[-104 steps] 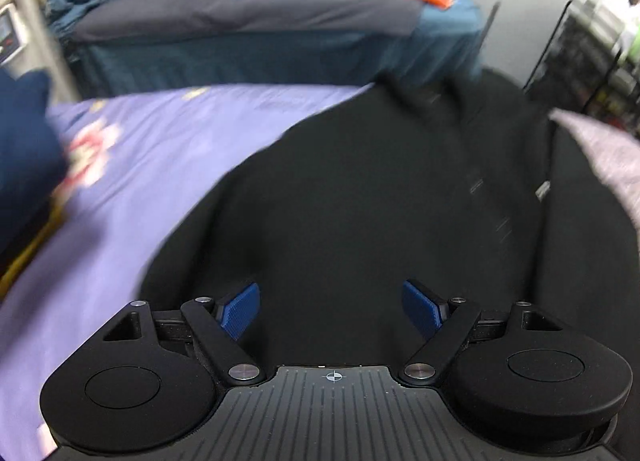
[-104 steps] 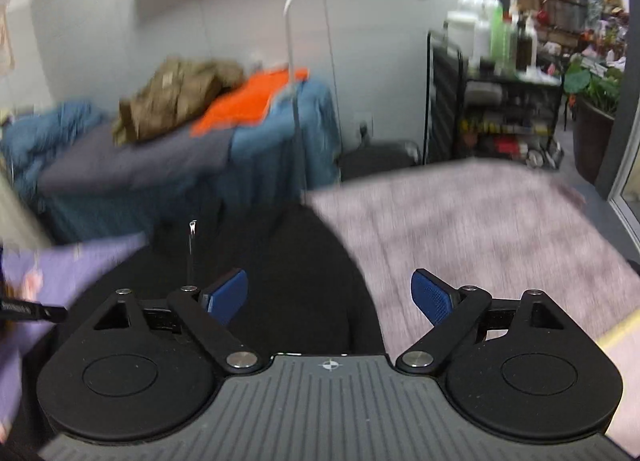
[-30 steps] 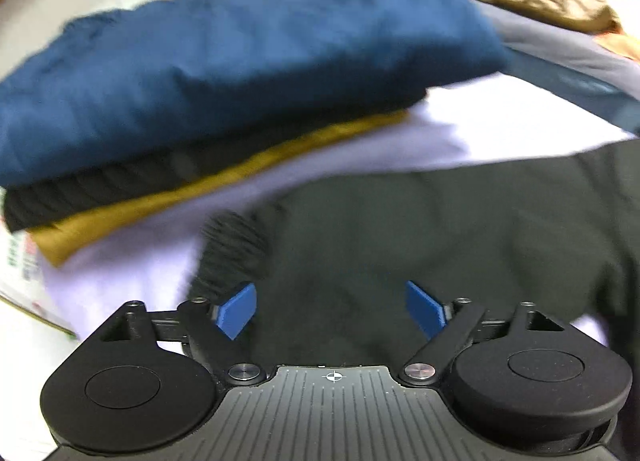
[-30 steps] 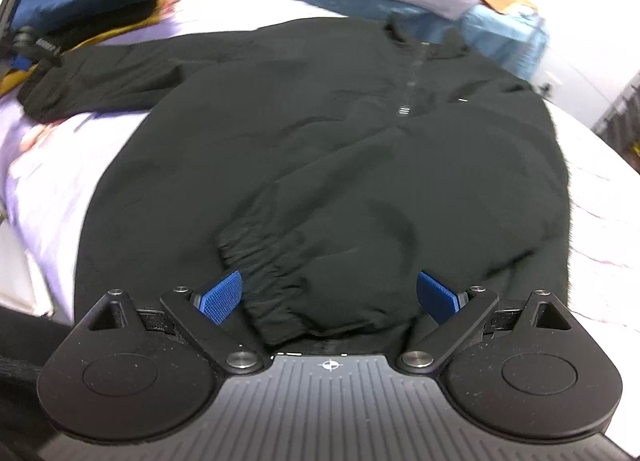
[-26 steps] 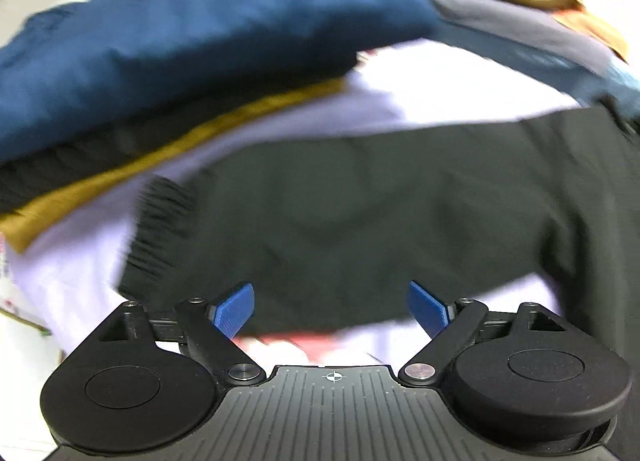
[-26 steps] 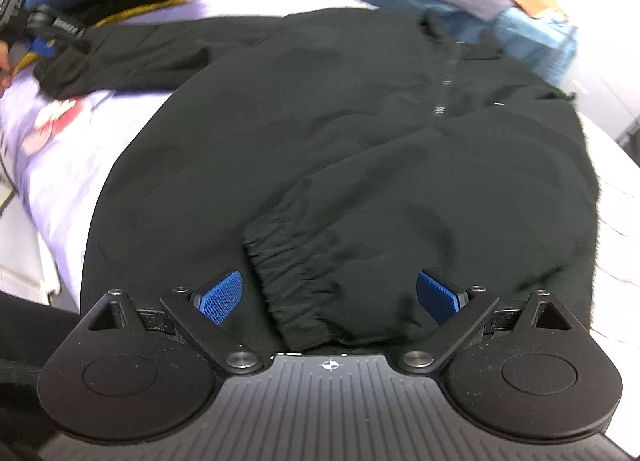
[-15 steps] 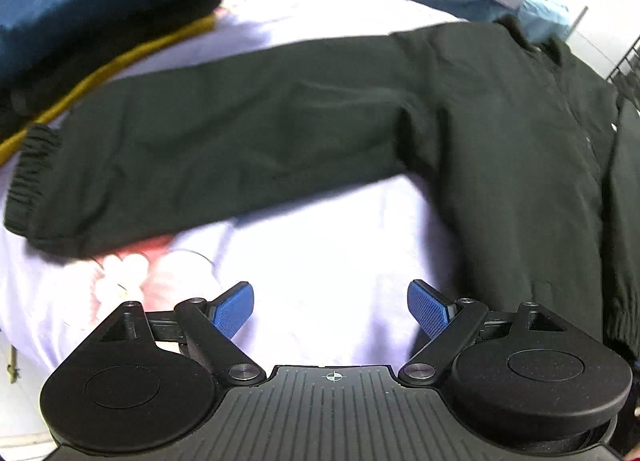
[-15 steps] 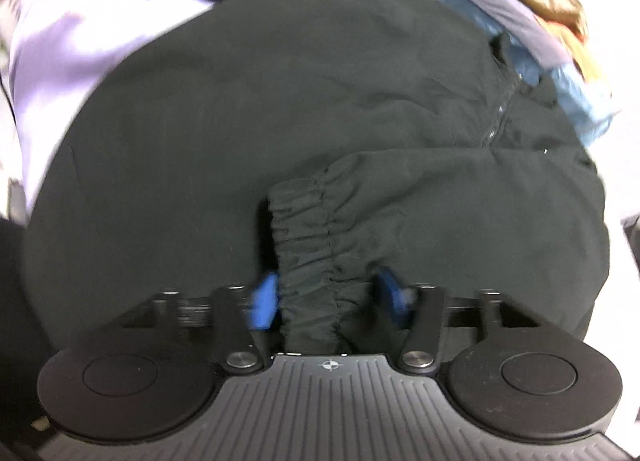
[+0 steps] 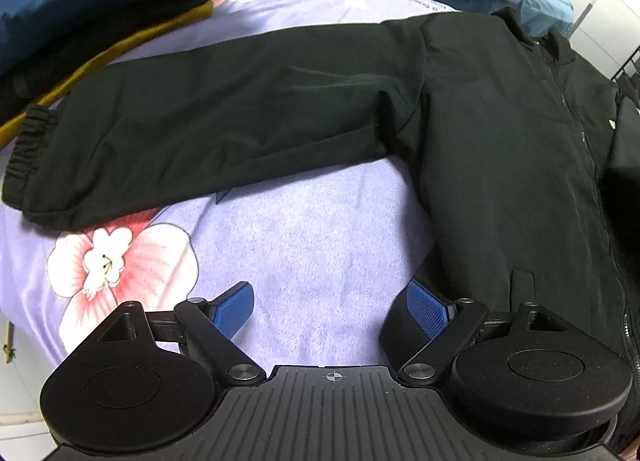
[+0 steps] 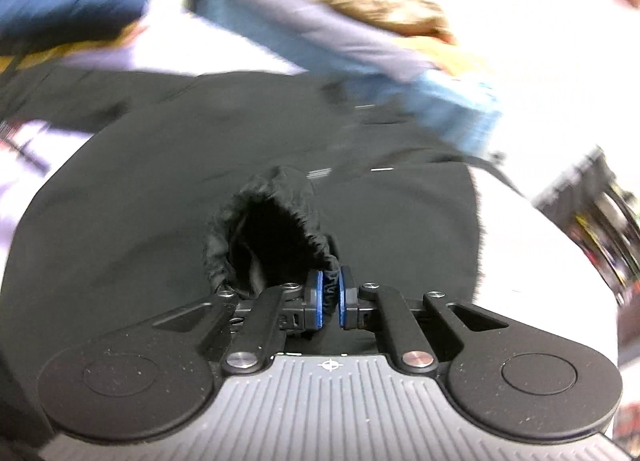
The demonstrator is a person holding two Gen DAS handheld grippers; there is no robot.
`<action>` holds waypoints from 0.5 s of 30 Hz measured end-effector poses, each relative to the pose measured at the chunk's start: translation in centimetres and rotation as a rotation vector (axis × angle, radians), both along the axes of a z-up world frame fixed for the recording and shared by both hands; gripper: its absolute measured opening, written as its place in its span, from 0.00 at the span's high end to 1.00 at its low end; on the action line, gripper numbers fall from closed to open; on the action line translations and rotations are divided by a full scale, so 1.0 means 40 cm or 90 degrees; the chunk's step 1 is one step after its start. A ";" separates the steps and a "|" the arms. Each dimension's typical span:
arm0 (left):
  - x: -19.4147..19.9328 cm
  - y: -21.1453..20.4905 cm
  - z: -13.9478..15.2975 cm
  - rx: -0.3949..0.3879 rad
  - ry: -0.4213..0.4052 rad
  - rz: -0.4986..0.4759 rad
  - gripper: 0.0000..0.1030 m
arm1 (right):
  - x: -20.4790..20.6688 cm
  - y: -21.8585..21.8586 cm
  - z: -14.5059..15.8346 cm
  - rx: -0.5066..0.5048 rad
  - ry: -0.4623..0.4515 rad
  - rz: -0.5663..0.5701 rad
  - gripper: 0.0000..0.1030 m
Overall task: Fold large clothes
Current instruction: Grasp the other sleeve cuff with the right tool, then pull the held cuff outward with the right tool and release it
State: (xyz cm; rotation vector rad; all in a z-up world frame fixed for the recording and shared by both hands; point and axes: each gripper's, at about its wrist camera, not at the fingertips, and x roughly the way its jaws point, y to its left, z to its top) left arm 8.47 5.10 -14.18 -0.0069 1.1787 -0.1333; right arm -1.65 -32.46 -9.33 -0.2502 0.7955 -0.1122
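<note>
Black zip-front jacket (image 9: pixel 500 133) lies spread flat, front up, on a lavender towel-like cover (image 9: pixel 312 253) printed with a pink and white flower (image 9: pixel 120 257). Its one sleeve (image 9: pixel 208 117) stretches straight out to the side, ending in an elastic cuff (image 9: pixel 24 149) at the edge of the view, close to a stack of folded clothes (image 9: pixel 92 9) in navy, black and mustard. The left tool (image 9: pixel 330 307) hangs released over bare cover just beside the jacket's hem, its blue pads (image 9: pixel 234 309) wide apart and gripping nothing; the right-hand pad sits near the hem's edge, though contact cannot be told.

In the right wrist view, much blurred, the right tool (image 10: pixel 329 297) is clenched on the gathered rim of the other sleeve's cuff (image 10: pixel 272 237), the blue pads nearly meeting with a pinch of black fabric between them. That cuff stands raised and gaping above the jacket's body (image 10: pixel 140 201), which fills the middle of the view. Beyond the jacket a second bed (image 10: pixel 320 37) in grey and blue carries a brownish heap of clothing (image 10: pixel 380 9).
</note>
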 end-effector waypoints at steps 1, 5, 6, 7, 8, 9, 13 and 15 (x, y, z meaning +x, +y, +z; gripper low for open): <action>-0.004 0.000 0.001 0.001 0.001 0.002 0.00 | 0.004 -0.053 0.019 -0.003 -0.009 -0.027 0.92; -0.022 0.000 0.006 0.008 0.004 0.015 0.00 | 0.013 -0.301 0.090 -0.041 -0.038 -0.144 0.93; -0.026 0.000 0.007 0.009 0.006 0.019 0.00 | 0.007 -0.368 0.105 -0.057 -0.044 -0.174 0.93; -0.029 0.001 0.008 0.009 0.007 0.023 0.00 | 0.007 -0.434 0.120 -0.073 -0.049 -0.204 0.93; -0.033 0.001 0.009 0.011 0.008 0.027 0.00 | 0.007 -0.499 0.132 -0.091 -0.050 -0.236 0.93; -0.037 0.001 0.010 0.013 0.009 0.031 0.00 | 0.007 -0.567 0.141 -0.102 -0.050 -0.267 0.93; -0.047 -0.010 0.014 0.028 0.015 0.042 0.00 | 0.028 -0.796 0.164 -0.122 -0.048 -0.372 0.93; -0.052 -0.018 0.019 0.035 0.015 0.046 0.00 | 0.043 -0.877 0.159 -0.128 -0.040 -0.405 0.93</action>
